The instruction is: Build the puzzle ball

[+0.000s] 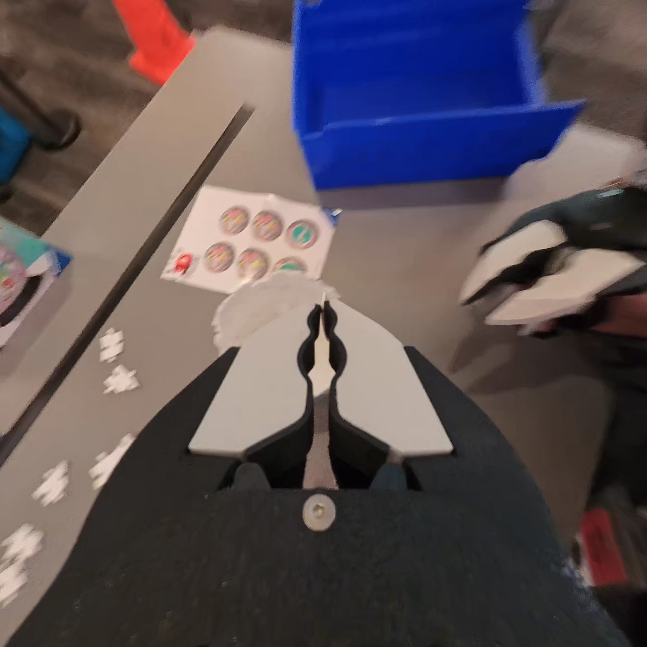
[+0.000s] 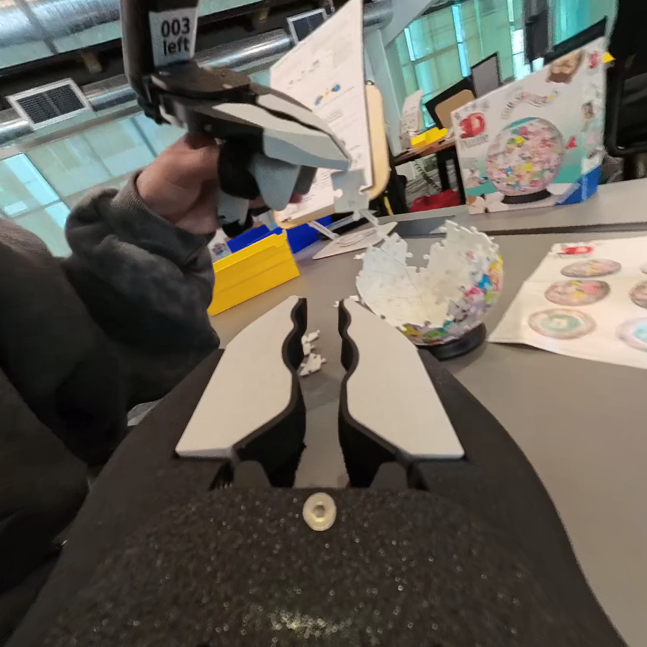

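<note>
Table [image 2: 525, 402]: a grey, smooth, flat top; it carries all the things below.
Blue bin [image 1: 420, 105]: hard plastic box with straight walls, at 12 o'clock from the left gripper in the left wrist view, well beyond its tips.
Puzzle box [image 2: 528, 140]: printed cardboard, standing upright at the far edge of the table, at 1 o'clock in the right wrist view.
Instruction sheet [image 2: 577, 297]: white paper with round coloured pictures, lying flat just right of the ball.
Puzzle ball [image 2: 434, 287]: a half-built hollow shell on a dark round stand; white and matte inside, many colours outside, the rim toothed with tabs. It is at 1 o'clock from the right gripper, near its right fingertip but I cannot tell if they touch.
Left gripper [image 2: 348, 162]: grey flat fingers with wavy black pads; held up in the air in a hand, above the ball at 11 o'clock. The jaws are pressed together on a puzzle piece.
Right gripper [image 2: 322, 303]: same shape, low over the table; a narrow gap between the fingers, nothing inside.
Puzzle piece [image 2: 350, 190]: white, thin, with tabs, hanging from the left tips.
Loose pieces [image 2: 310, 353]: small, white, on the table, seen between the right fingers.
</note>
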Action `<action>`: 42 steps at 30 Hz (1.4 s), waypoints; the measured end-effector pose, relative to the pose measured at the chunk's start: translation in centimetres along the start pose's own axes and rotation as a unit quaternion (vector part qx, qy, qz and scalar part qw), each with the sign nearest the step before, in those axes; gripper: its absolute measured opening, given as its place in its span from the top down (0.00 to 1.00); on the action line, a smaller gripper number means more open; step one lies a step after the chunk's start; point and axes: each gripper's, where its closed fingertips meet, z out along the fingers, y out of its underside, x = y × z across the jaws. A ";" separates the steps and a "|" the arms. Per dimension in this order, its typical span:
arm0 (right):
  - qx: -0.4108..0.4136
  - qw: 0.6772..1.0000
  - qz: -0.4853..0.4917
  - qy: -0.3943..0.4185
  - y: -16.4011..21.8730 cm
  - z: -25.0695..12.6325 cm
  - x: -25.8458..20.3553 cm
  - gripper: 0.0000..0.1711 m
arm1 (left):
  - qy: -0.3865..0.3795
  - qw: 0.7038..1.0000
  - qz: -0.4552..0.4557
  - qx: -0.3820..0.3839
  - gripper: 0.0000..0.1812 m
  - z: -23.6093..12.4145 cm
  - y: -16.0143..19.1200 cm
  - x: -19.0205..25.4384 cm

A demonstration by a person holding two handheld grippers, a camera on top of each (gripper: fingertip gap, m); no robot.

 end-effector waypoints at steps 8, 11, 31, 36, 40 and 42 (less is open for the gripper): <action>0.059 0.982 0.103 -0.149 -2.3 3.1 -5.4 0.93 | 0.110 0.971 -0.094 0.191 0.99 -5.0 0.0 5.5; 0.065 0.978 0.125 -0.154 -2.3 4.3 -6.6 0.93 | 0.140 0.957 -0.128 0.220 0.99 -5.9 1.1 6.5; -0.020 0.995 0.045 0.089 -2.0 4.4 3.0 0.99 | 0.042 0.966 -0.184 0.180 0.89 -4.7 10.4 2.0; -0.142 0.964 -0.089 0.205 -2.5 2.4 12.7 0.99 | -0.032 0.965 -0.216 0.147 0.74 -1.2 11.0 -1.6; -0.178 0.957 -0.157 0.166 -2.2 5.4 14.5 0.99 | -0.090 0.961 -0.219 0.143 0.63 0.7 10.7 -3.3; -0.195 0.953 -0.182 0.147 -1.8 6.7 14.7 0.99 | -0.098 0.959 -0.223 0.143 0.61 1.4 10.7 -3.6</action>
